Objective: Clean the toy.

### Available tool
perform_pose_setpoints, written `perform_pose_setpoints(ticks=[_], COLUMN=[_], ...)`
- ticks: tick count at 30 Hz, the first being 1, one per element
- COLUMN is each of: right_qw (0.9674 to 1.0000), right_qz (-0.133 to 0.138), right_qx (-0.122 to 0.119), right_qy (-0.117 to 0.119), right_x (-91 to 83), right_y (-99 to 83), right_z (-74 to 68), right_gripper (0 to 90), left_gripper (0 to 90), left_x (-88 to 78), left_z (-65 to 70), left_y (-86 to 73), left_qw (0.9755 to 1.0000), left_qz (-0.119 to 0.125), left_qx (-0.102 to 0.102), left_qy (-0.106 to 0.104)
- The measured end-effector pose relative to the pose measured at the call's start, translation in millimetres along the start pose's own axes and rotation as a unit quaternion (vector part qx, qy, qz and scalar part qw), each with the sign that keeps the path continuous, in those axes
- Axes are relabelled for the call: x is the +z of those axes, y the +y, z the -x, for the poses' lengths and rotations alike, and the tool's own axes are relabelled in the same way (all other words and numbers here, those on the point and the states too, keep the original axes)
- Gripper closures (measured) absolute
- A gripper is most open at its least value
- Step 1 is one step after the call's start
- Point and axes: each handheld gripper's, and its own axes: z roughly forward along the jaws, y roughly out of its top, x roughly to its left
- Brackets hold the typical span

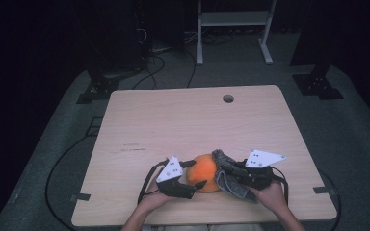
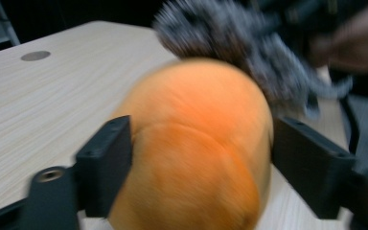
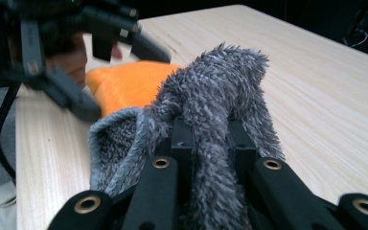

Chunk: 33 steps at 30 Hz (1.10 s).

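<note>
Jaws of the left gripper (image 1: pixel 196 174) stand wide around the orange plush (image 1: pixel 205 172) on the worktop (image 1: pixel 183 125), barely touching; the right gripper (image 1: pixel 232 166) pinches the grey cloth (image 3: pixel 211 96). Unsteadied, the plush could roll when wiped.

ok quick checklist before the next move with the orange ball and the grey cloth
1. Right gripper shut on the grey cloth: ok.
2. Left gripper jaws either side of the orange ball: ok.
3. Left jaws pressing the ball: cannot tell, the view is blurred and a gap shows at one side.
4. Cloth touching the ball: ok in the high view.
5. Ball resting on the table: ok.
</note>
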Motion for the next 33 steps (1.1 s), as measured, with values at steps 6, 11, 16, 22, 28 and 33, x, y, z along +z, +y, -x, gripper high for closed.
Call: perform_pose_setpoints(ticks=[6, 11, 16, 22, 28, 33], right_qw=[0.9999, 0.9996, 0.9977, 0.9988, 0.9989, 0.9980], right_qz=[-0.014, 0.002, -0.014, -0.013, -0.026, -0.008], right_qx=[0.001, -0.025, -0.055, -0.031, -0.030, -0.050], right_qy=[0.002, 0.015, 0.037, 0.036, 0.025, 0.038], right_x=[-5.5, -7.3, 7.3, 0.5, -8.5, -12.6], right_y=[-4.3, 13.3, 24.8, 11.4, 10.3, 31.5], right_z=[3.4, -13.3, -31.3, -13.3, -10.3, -28.6], right_gripper=[77.1, 77.2, 77.3, 77.7, 77.6, 77.8], left_gripper=[21.3, 26.4, 27.8, 21.1, 14.3, 21.6], left_x=[7.2, 11.5, 10.7, 8.9, 16.3, 18.8], left_z=[-4.4, 7.1, 18.3, 12.3, 10.3, 22.2], left_y=[-1.5, 1.5, -0.3, 5.0, 4.7, 12.6], left_qw=[0.9994, 0.9997, 0.9979, 0.9987, 0.9983, 0.9979], left_qz=[-0.016, -0.026, -0.039, -0.044, -0.055, -0.053], left_qx=[-0.031, 0.000, 0.051, 0.025, -0.017, 0.021], left_qy=[0.007, 0.000, -0.003, 0.007, 0.008, 0.030])
